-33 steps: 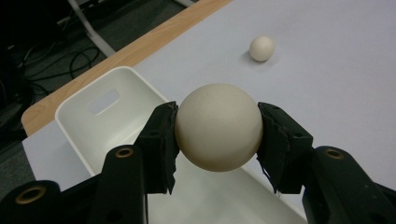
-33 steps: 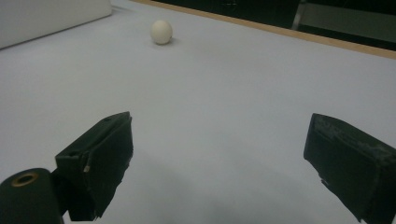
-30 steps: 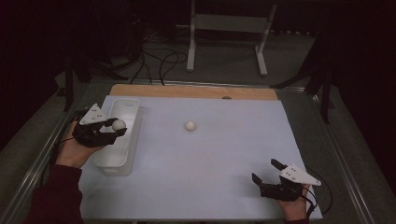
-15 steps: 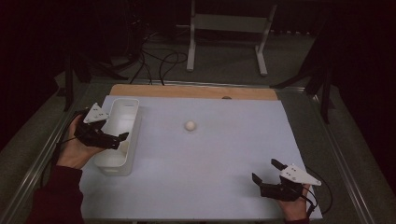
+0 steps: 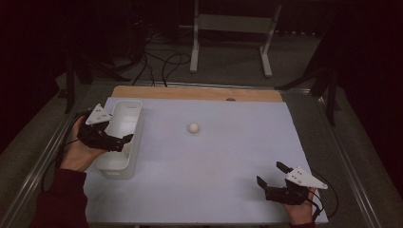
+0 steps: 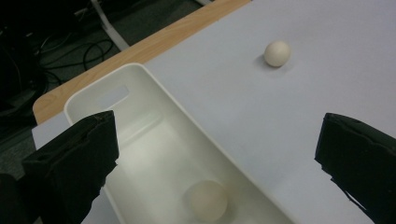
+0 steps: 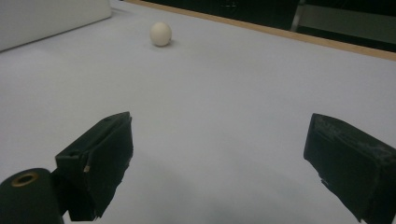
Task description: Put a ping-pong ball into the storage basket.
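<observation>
A white oblong bin (image 5: 117, 167) stands at the left of the white-covered table. My left gripper (image 5: 121, 141) hovers over the bin's near half, and its jaws have just been opening; they now stand wide open with nothing between them. In the left gripper view (image 6: 217, 130), a cream ball (image 6: 208, 200) lies on the bin's floor (image 6: 140, 70) below the jaws. A second cream ball (image 5: 193, 127) (image 6: 277, 52) (image 7: 160, 33) rests in the middle of the table. My right gripper (image 5: 270, 173) (image 7: 219, 126) sits low at the near right, open and empty, pointing toward that ball.
A white sheet (image 5: 214, 166) covers the table, with a strip of wooden board (image 5: 190, 92) along its far edge. Behind the table stand a metal frame (image 5: 228, 23) and floor cables (image 5: 161, 61). A bin corner (image 7: 46, 18) appears in the right gripper view.
A second ago the left gripper held a ball over the bin. Its jaws opened, the ball dropped into the bin, and the hand drew slightly left. The right gripper has not moved.
</observation>
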